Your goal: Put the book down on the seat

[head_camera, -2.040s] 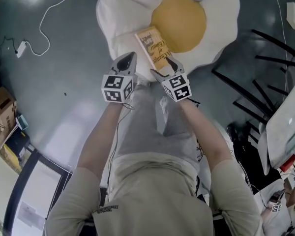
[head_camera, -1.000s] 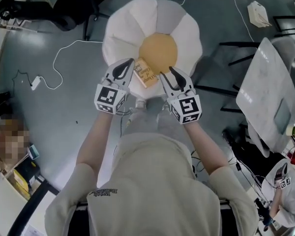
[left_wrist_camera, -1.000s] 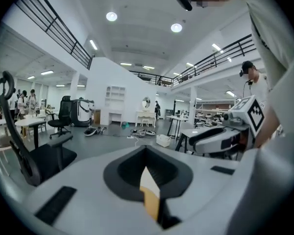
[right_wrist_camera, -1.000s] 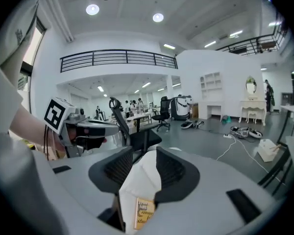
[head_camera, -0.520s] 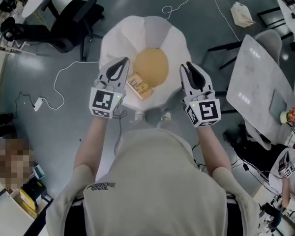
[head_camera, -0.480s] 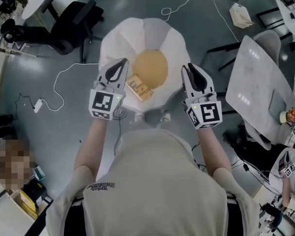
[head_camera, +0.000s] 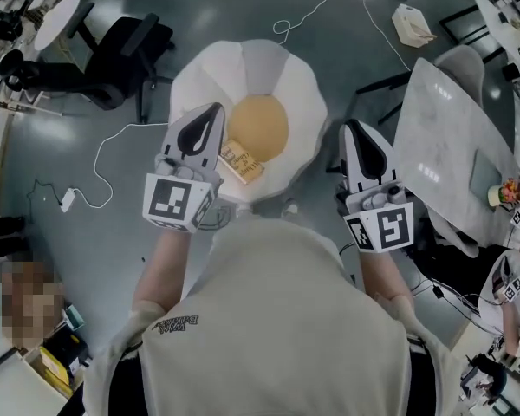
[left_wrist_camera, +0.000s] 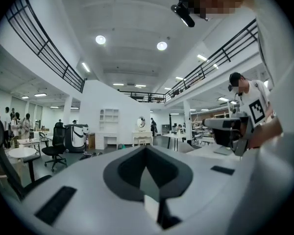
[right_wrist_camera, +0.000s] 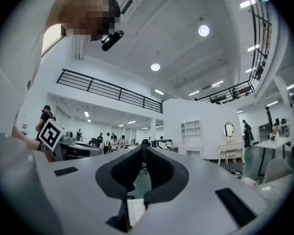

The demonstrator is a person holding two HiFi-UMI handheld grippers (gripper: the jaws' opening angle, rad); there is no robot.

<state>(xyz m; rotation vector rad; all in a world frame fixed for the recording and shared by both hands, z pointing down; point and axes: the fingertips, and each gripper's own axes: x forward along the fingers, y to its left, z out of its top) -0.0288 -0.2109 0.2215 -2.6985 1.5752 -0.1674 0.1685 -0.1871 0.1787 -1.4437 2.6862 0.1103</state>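
The book (head_camera: 243,163), tan-covered, lies flat on the front left of the seat (head_camera: 243,68), a white petal-shaped cushion with a yellow centre (head_camera: 260,124). Nothing grips it. My left gripper (head_camera: 217,108) is raised above the seat's left edge, just left of the book, and is shut and empty. In the left gripper view its tips (left_wrist_camera: 146,148) meet, pointing out into the hall. My right gripper (head_camera: 354,126) is held off the seat's right side. Its jaws are closing with nothing between them, and its tips (right_wrist_camera: 143,143) touch.
A black office chair (head_camera: 113,55) stands left of the seat, with a white cable (head_camera: 113,137) trailing on the grey floor. A grey table (head_camera: 442,137) is close on the right. A pale bag (head_camera: 413,24) lies on the floor behind. Distant people (right_wrist_camera: 108,142) stand in the hall.
Both grippers have risen and drawn back from the seat. The right one has swung out to the right and closed its jaws. The book stays on the seat.
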